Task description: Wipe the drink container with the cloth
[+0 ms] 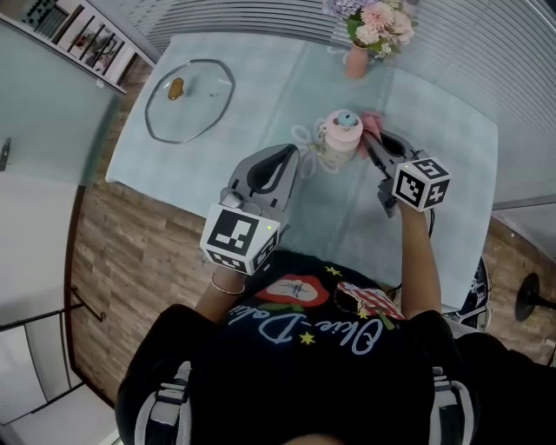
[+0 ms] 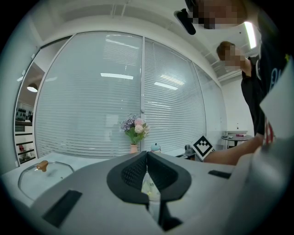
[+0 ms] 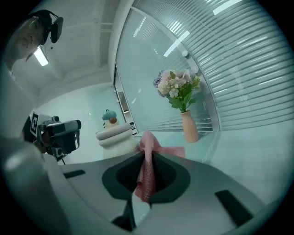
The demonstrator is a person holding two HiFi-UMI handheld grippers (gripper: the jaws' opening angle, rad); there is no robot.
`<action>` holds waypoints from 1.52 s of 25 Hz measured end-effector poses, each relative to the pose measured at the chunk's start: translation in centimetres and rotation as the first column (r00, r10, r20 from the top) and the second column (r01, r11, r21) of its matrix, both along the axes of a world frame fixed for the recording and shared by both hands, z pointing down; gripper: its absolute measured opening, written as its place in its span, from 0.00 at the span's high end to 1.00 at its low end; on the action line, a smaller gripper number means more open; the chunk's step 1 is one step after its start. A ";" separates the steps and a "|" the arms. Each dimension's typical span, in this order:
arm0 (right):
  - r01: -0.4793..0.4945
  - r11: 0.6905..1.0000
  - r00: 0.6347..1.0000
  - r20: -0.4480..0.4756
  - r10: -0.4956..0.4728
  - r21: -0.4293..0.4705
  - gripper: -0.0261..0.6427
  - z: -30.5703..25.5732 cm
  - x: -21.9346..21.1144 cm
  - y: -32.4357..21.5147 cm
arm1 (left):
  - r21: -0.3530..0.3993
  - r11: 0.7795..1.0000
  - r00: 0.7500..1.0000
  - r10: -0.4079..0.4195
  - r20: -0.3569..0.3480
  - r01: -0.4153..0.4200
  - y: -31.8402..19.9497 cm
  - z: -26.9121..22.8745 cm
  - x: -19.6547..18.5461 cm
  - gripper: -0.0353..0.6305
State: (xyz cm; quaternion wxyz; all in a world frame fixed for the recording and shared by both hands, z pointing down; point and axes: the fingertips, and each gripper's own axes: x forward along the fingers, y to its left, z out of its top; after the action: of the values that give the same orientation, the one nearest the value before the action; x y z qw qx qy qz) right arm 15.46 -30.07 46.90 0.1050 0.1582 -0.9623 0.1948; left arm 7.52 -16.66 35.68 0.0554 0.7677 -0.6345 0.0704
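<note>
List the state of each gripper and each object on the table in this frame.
Left gripper: jaws together at the tips; something pale shows in the gap behind them, unclear what.
Right gripper: shut on the pink cloth.
Drink container: upright on the table, lid on.
Glass lid: lying flat, knob up.
Vase: upright, holding flowers.

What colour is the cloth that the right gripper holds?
Pink. The cloth shows best in the right gripper view.
</note>
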 end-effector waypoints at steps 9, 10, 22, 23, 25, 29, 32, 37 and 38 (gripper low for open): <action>0.024 0.999 0.998 -0.050 -0.026 -0.033 0.92 2.4 -0.4 0.5 | 0.001 1.000 1.000 -0.003 0.009 0.003 -0.8 -0.1 0.2 0.94; 0.025 0.999 0.998 -0.058 -0.027 -0.036 0.92 2.7 -0.4 0.5 | 0.001 1.000 1.000 -0.003 0.009 0.003 -0.8 -0.1 0.3 0.94; -0.010 0.998 0.992 -0.126 0.002 -0.062 0.92 5.4 0.0 1.0 | -0.004 1.000 1.000 0.016 0.008 -0.016 -1.6 0.1 0.9 0.94; -0.012 0.998 0.992 -0.126 0.004 -0.060 0.92 5.4 0.0 1.0 | -0.003 1.000 1.000 0.016 0.007 -0.016 -1.6 0.1 0.9 0.94; -0.021 0.998 0.992 -0.124 0.014 -0.052 0.92 5.4 0.1 0.9 | -0.004 1.000 1.000 0.017 0.008 -0.017 -1.7 0.2 0.9 0.94; -0.079 0.997 0.992 -0.102 0.077 -0.017 0.92 4.3 1.0 0.7 | -0.004 1.000 1.000 0.014 0.005 -0.014 -1.7 0.2 0.7 0.94; -0.142 0.990 0.989 -0.047 0.142 -0.001 0.92 2.9 2.1 0.8 | -0.004 1.000 1.000 0.009 0.003 -0.009 -1.7 0.2 0.5 0.94; -0.201 0.979 0.980 0.023 0.200 0.036 0.92 0.9 3.5 1.7 | -0.006 1.000 1.000 0.001 -0.002 -0.001 -1.7 0.6 0.3 0.94; -0.207 0.977 0.978 0.034 0.206 0.040 0.92 0.5 3.7 1.8 | -0.006 1.000 1.000 0.000 -0.003 0.000 -1.8 0.6 0.2 0.94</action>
State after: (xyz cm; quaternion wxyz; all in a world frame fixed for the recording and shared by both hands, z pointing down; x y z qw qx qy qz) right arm 19.16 -28.28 47.42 0.0664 0.2568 -0.9461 0.1861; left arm 7.76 -18.44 36.31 0.0588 0.7678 -0.6341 0.0712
